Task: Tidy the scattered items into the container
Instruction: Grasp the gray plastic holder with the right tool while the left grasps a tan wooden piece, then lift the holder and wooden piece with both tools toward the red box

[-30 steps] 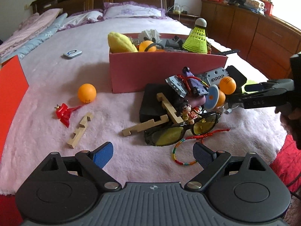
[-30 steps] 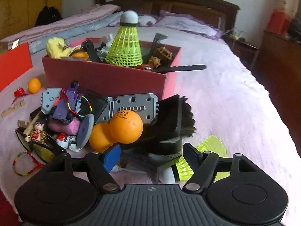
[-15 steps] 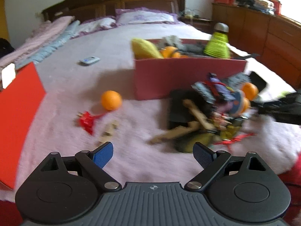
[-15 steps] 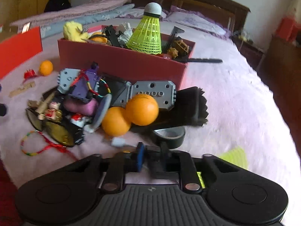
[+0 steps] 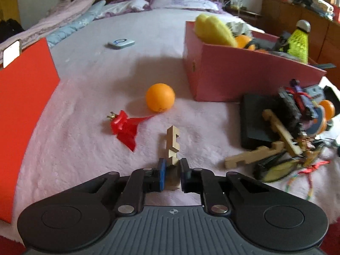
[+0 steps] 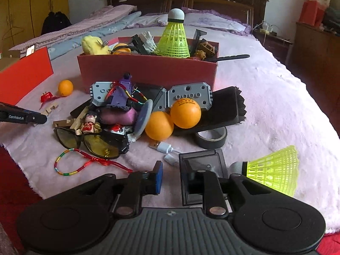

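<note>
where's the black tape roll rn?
Right wrist view, centre-right: the black tape roll lies on the pink blanket, just right of the white USB plug, below the two orange balls.

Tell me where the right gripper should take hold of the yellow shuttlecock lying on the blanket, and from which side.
Probably the grey cork of the shuttlecock, from above with a finger on either side. It lies on its side, cork toward the right gripper; the cork is narrow and firm, the mesh skirt wide and likely crushable.
</note>
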A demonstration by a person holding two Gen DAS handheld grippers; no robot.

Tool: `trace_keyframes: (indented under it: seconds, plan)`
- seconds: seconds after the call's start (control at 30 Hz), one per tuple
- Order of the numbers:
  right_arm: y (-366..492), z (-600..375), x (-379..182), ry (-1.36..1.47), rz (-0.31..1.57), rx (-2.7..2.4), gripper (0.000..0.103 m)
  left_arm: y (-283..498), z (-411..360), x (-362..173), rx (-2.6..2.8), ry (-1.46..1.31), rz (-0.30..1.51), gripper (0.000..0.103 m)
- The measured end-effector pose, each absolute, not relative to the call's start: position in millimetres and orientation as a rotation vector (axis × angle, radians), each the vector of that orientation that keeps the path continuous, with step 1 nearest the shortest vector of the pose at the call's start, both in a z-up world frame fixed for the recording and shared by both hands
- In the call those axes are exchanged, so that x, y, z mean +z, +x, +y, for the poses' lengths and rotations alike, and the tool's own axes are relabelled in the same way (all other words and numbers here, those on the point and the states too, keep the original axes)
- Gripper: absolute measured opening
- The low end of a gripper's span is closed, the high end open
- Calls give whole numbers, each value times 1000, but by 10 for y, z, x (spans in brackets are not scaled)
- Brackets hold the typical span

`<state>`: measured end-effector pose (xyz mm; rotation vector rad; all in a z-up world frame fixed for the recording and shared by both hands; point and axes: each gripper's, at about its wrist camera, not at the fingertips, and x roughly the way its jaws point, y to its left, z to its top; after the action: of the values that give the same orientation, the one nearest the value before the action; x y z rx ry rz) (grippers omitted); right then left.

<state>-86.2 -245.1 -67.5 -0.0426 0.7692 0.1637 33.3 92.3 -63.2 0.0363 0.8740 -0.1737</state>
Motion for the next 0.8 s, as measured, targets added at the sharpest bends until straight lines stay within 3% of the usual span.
trace_keyframes:
  seconds: [0.33,0.47,0.67,0.8]
  plan:
    - [-1012,-2447,-631,-37,734,131,23,-339,775,-545,-289,-58,909,15]
    - [-1083,-2469,-610,-62,696,62,40,-417,722,-593,-300,-39,919,16]
    - [-987,-2564,-722,-71,743,-23,49,-412,695,-597,-292,-29,905,36]
    - [-881,-2674,-842,-10,794,-51,54,-419,684,-594,-287,-6,901,40]
